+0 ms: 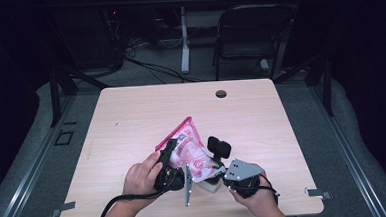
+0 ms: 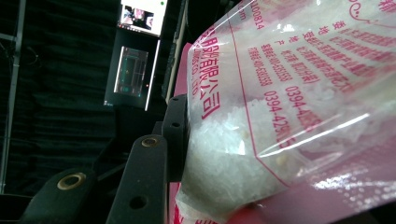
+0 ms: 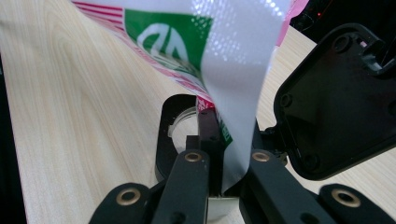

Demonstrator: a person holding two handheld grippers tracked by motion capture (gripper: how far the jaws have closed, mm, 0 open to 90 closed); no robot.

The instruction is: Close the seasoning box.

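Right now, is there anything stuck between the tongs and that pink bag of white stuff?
No, nothing is in the way. Both tongs already grip the pink bag: the left tongs press its side, and the right tongs pinch a bottom edge just above the table.

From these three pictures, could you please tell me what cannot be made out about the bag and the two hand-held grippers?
- High view: the bag's lower end, hidden behind both hand-held grippers.
- Left gripper view: the left hand-held gripper's second jaw, covered by the bag; its red print is cut off by the frame.
- Right gripper view: the bag's top, cut off; the shape under the right hand-held gripper is unclear.
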